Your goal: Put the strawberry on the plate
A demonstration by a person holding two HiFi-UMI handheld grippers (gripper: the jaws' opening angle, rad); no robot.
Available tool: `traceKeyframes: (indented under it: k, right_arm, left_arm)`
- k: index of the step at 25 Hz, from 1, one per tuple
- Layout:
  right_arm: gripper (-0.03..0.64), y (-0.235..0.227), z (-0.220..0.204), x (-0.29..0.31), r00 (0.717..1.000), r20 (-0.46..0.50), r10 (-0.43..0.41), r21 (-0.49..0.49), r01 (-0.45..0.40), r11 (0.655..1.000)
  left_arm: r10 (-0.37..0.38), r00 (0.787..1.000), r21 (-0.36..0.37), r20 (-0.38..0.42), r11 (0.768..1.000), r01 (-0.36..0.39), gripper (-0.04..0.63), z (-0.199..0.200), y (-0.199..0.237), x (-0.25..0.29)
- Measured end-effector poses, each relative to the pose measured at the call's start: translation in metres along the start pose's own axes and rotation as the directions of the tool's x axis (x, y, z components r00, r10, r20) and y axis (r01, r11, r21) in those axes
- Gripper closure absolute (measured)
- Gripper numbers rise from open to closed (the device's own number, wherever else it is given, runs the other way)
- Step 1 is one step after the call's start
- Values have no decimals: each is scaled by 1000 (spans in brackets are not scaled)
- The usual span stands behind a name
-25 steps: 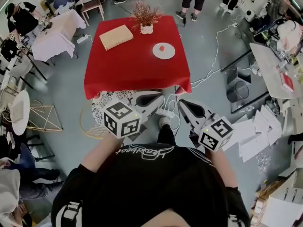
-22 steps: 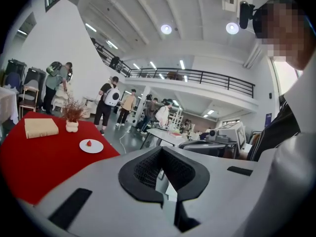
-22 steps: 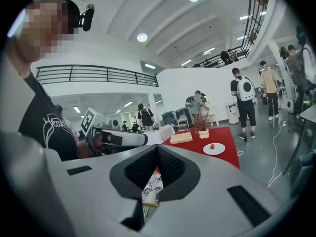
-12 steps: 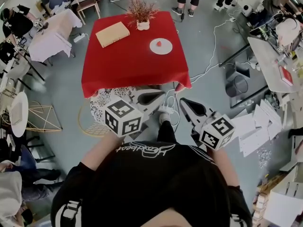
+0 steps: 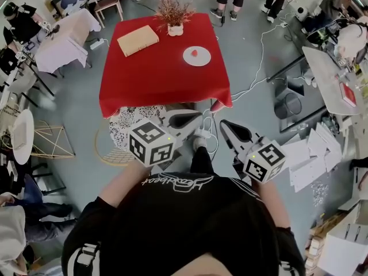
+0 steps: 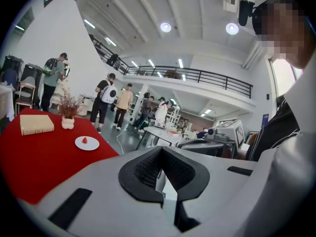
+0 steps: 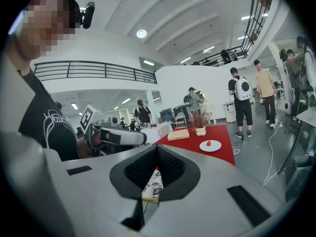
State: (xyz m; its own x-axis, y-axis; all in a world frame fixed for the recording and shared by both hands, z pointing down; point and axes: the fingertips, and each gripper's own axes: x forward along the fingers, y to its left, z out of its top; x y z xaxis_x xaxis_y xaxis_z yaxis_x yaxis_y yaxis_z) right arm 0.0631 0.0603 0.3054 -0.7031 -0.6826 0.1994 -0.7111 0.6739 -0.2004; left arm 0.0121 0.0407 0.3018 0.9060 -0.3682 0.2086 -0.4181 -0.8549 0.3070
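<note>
On red table [image 5: 161, 68], strawberry [image 5: 195, 53] already sits on plate [image 5: 204, 58], far side. Left gripper [image 5: 192, 118] & right gripper [image 5: 227, 126]: jaws closed w/ nothing between, well apart from it. Risk: needless re-grab could knock strawberry off.

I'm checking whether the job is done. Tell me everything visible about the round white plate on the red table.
The round white plate lies flat on the red tablecloth, at the table's far right, apart from a white pot of reddish twigs. It looks smooth and shallow, perhaps ceramic. A red strawberry sits near its middle.
</note>
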Motion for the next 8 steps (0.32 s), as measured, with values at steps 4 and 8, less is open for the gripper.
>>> traceKeyframes:
  k: [4, 8]
  right_arm:
    - [609, -3, 1, -1, 1000, 5, 0, 3, 0, 1000]
    - [609, -4, 3, 0, 1000, 12, 7, -3, -7, 1000]
  left_arm:
    - [3, 1000, 1, 4, 1000, -3, 589, 1, 0, 2]
    - [4, 1000, -3, 4, 1000, -4, 589, -1, -1, 3]
